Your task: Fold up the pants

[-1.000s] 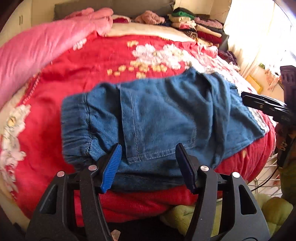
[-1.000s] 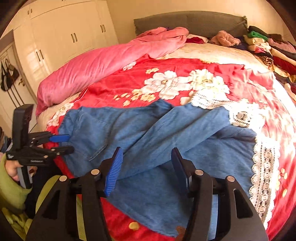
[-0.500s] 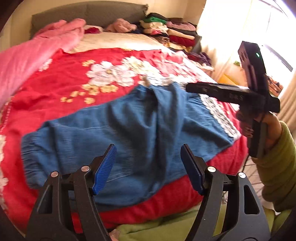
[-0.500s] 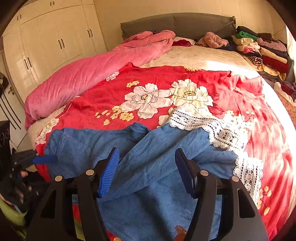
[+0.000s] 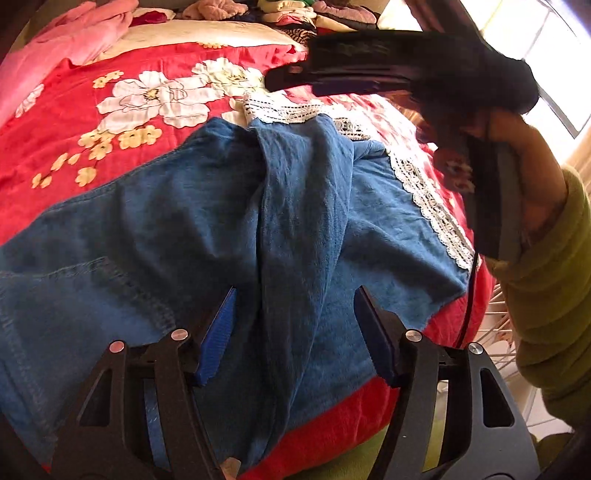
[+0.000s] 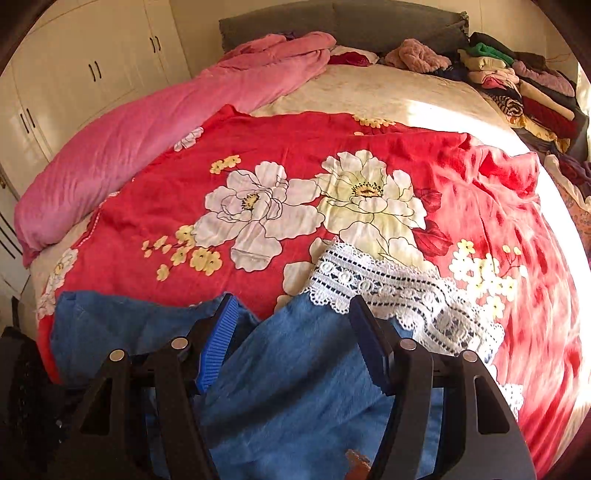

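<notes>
1. The pants [image 5: 229, 229], blue denim with white lace trim [image 5: 432, 199] at the hems, lie spread on the near part of a red flowered quilt [image 5: 122, 110] that covers the bed.
2. In the left wrist view a long ridge of denim runs from the far end of the pants toward the near edge of the bed, with flatter cloth on both sides of it.
3. The left gripper [image 5: 293, 330] hangs above that ridge and points down at it. Its blue-padded fingers [image 5: 218, 339] stand about half apart and are closing; the ridge shows between them in the picture, but the pads do not press on the cloth and they hold nothing.
4. The right gripper [image 6: 291, 339] is over the lace-trimmed leg end of the pants [image 6: 288, 384]. Its fingers [image 6: 218, 339] are parted at a middling width, apart from the cloth, and empty.
5. In the left wrist view the right gripper's black body shows blurred at the upper right, held by a hand [image 5: 532, 177] in a green sleeve [image 5: 554, 295].
6. In the right wrist view the lace trim [image 6: 399, 291] lies just beyond the right finger, on the quilt [image 6: 295, 147].
7. A rolled pink blanket [image 6: 147, 122] lies along the far left side of the bed.
8. A stack of folded clothes [image 6: 517, 85] sits at the far right, near the grey headboard [image 6: 332, 18].
9. White wardrobe doors [image 6: 85, 62] stand on the far left beyond the bed.
</notes>
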The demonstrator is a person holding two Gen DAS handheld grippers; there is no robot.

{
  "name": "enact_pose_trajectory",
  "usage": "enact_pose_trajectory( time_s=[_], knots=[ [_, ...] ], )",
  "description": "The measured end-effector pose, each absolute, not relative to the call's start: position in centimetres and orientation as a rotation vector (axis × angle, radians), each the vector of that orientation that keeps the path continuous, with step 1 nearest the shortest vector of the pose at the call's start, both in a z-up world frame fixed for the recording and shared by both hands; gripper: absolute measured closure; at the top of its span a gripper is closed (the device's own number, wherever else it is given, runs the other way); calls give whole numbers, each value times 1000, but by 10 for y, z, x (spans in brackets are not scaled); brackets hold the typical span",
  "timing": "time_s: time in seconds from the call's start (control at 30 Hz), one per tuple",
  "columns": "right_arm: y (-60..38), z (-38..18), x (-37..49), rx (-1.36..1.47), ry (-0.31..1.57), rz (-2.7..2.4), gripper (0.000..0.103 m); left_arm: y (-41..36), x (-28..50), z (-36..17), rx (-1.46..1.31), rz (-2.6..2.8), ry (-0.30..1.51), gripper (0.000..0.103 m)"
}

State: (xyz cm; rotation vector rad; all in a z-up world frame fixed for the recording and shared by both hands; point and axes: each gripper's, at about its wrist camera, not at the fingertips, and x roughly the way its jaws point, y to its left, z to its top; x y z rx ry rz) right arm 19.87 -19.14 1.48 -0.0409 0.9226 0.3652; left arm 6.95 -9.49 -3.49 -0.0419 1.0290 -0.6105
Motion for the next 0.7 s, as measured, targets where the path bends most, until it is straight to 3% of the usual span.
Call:
enact_pose_trajectory(
  time_s=[0.03,0.13,0.3,0.33,0.37,0.4,0.47,0.5,0.7],
  knots=[
    [-187,9,210,-54,938,346,42,-97,70,-38,-32,-609,1024,62],
    [-176,-7,238,-78,976,305,42,-100,64,-41,-8,-623,1001,71],
    [-180,-37,274,-75,1050,201,42,-104,54,-44,31,-651,980,72],
    [-185,-41,277,-51,1057,196,45,-103,53,-44,29,-653,978,72],
    [-191,-44,279,-30,1054,186,60,-102,52,-44,25,-654,976,72],
    [-197,-44,279,-14,1050,188,65,-101,52,-43,21,-657,971,71],
    [-210,-38,273,41,1030,208,86,-98,50,-41,18,-657,963,65],
    [-217,-34,269,58,1019,213,90,-95,49,-41,17,-657,962,62],
    [-264,2,224,140,919,212,91,-89,49,-35,10,-647,941,55]
  ],
)
